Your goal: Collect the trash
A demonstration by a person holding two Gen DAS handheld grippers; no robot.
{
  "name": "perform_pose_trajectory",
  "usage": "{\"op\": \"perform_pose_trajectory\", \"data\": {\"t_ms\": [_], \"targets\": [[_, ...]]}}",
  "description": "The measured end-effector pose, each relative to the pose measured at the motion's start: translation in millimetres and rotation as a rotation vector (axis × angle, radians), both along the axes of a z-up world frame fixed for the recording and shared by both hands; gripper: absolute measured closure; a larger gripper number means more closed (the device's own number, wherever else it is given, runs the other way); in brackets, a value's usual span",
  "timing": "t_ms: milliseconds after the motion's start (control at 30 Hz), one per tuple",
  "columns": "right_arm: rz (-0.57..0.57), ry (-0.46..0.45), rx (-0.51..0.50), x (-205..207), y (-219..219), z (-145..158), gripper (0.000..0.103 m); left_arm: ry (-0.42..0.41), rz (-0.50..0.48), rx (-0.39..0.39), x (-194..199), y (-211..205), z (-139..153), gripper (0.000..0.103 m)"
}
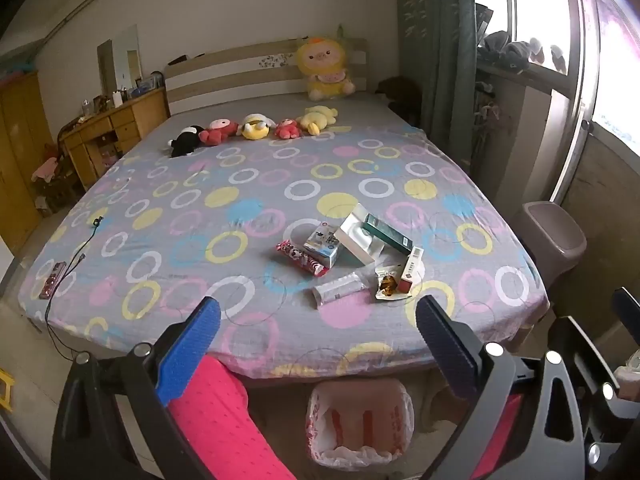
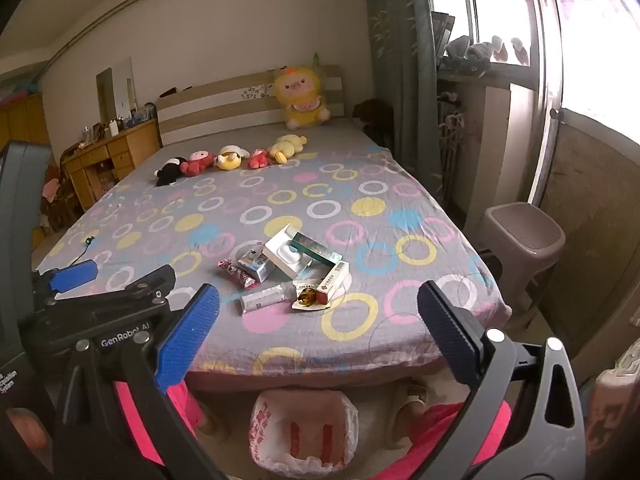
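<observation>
- Both my hand-held grippers, left [image 1: 318,344] and right [image 2: 318,336], gape wide and empty.
- The trash pile [image 2: 288,276] lies ahead on the bed [image 2: 400,320], the silver wrapper [image 2: 266,298] nearest, lengthwise left-right.

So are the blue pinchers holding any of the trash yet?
No. The left gripper and right gripper are both open and empty; the trash lies on the bed.

A wide bed [image 1: 256,184] under a grey sheet printed with pink, yellow, blue and white rings carried a heap of trash near its foot: a red patterned wrapper [image 1: 301,259], small printed cartons [image 1: 323,243], an open white box [image 1: 360,240], a dark green carton [image 1: 387,233] and a clear plastic sleeve [image 1: 339,289]. Five small plush toys [image 1: 252,128] lay in a row near the headboard, and a black cable [image 1: 76,258] lay by the left edge.
</observation>
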State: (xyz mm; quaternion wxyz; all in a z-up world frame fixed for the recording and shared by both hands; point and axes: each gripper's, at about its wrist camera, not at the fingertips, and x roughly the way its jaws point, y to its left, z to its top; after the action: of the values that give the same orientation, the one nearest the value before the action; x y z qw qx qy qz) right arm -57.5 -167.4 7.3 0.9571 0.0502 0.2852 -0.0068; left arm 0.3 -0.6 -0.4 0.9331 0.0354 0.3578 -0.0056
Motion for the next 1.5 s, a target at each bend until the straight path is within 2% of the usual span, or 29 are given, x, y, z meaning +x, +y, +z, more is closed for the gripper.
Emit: {"op": "perform_pose_trajectory", "data": {"t_ms": [333, 1500], "targets": [[0.002, -0.001, 0.018, -0.1, -0.8, -0.2, 0.006, -0.002, -0.006, -0.023, -0.2, 0.6, 0.6, 0.007], [0.001, 0.002, 0.017, -0.4, -1.1, 1.1, 0.006, -0.002, -0.004, -0.027, -0.9, -0.8, 1.4, 0.007]]}}
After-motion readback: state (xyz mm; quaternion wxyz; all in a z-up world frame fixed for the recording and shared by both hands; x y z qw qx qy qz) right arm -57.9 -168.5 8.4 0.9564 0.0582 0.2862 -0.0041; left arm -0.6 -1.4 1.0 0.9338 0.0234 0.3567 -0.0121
